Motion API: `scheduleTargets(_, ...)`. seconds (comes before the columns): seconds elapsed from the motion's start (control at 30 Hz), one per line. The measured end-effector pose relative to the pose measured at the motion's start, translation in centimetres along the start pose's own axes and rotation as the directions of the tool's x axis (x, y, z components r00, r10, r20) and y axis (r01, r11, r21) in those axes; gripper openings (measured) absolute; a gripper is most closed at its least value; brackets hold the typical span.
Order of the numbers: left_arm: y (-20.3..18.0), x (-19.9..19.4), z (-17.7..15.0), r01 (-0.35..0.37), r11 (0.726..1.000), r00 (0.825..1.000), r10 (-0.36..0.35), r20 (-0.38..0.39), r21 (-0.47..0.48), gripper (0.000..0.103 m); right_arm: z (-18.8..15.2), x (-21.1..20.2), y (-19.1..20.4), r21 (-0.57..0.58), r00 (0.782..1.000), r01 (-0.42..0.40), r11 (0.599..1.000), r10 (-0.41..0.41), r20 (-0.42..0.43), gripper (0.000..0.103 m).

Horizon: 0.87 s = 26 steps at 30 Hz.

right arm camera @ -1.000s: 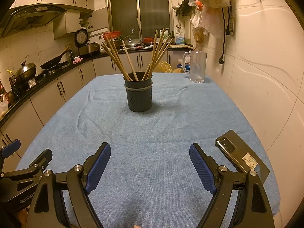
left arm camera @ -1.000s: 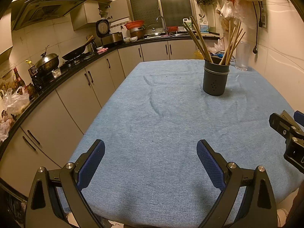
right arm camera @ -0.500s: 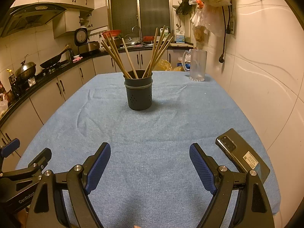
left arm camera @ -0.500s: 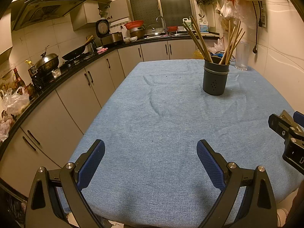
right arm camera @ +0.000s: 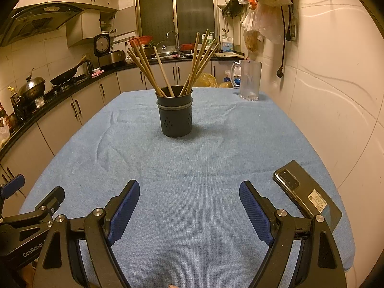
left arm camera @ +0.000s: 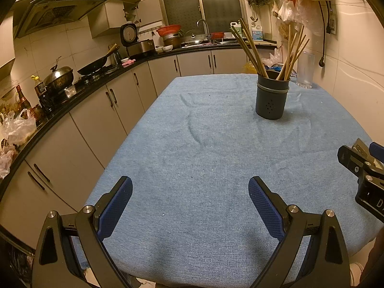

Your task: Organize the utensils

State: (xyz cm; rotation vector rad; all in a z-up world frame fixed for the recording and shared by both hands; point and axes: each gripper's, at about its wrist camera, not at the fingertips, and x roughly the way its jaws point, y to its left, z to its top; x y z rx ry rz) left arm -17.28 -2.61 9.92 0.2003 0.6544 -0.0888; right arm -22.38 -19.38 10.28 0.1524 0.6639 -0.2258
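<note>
A dark grey utensil holder [right arm camera: 174, 114] stands upright on the blue cloth-covered table [right arm camera: 192, 168], past its middle. Several wooden chopsticks [right arm camera: 153, 69] fan out of it. In the left wrist view the same holder [left arm camera: 271, 98] sits far right with its chopsticks [left arm camera: 252, 48]. My left gripper [left arm camera: 190, 199] hovers open over the near table edge, nothing between its blue pads. My right gripper [right arm camera: 189, 204] is open too, near the front edge, well short of the holder. Each gripper shows at the other view's side edge.
A black phone [right arm camera: 304, 196] lies face down just right of my right gripper. A clear glass pitcher [right arm camera: 249, 84] stands at the far right corner by the wall. Kitchen cabinets [left arm camera: 91, 124] and a counter with pans run along the left.
The right gripper has drifted slightly forward, so the holder looks a little nearer. Both grippers stay open and nothing on the table has moved.
</note>
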Motion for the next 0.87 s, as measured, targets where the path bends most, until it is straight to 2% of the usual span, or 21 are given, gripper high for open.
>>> scheduleTargets(0.43, -0.1, 0.2, -0.2, 0.005, 1.000, 1.000, -0.005, -0.006, 0.002, 0.097, 0.2, 0.2, -0.2, 0.009, 1.000, -0.001, 1.000, 0.001, -0.017, 0.088)
scheduleTargets(0.67, 0.8, 1.5, 0.3, 0.008, 1.000, 1.000, -0.008, -0.030, 0.002, 0.097, 0.8, 1.0, 0.2, 0.000, 1.000, 0.002, 1.000, -0.002, -0.031, 0.089)
scheduleTargets(0.8, 2.0, 4.2, 1.1, 0.002, 1.000, 0.995, -0.003, -0.098, -0.014, 0.097, 1.4, 2.2, -0.4, 0.014, 0.998, 0.014, 1.000, -0.013, -0.053, 0.089)
scheduleTargets(0.87, 2.9, 6.2, 1.7, 0.029, 0.999, 0.988, -0.033, -0.152, -0.030, 0.097, 2.1, 3.6, -1.5, 0.040, 0.996, 0.037, 0.998, -0.034, -0.081, 0.089)
